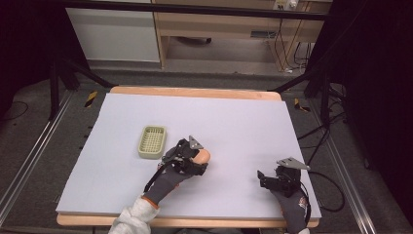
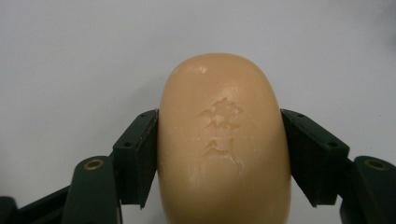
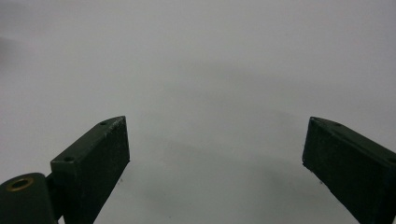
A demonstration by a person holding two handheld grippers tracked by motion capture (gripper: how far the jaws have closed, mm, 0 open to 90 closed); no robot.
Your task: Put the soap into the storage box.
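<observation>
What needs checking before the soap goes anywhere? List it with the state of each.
1. Left tool grips the soap bar on both sides: ok.
2. Grip centred along the bar: cannot tell; its near end runs out of the left gripper view.
3. Soap tray is empty: ok.
4. Bare table between bar and tray: ok.
5. Right tool open, holding nothing, parked apart from the soap: ok.
6. Bar lifted off the table: cannot tell.
</observation>
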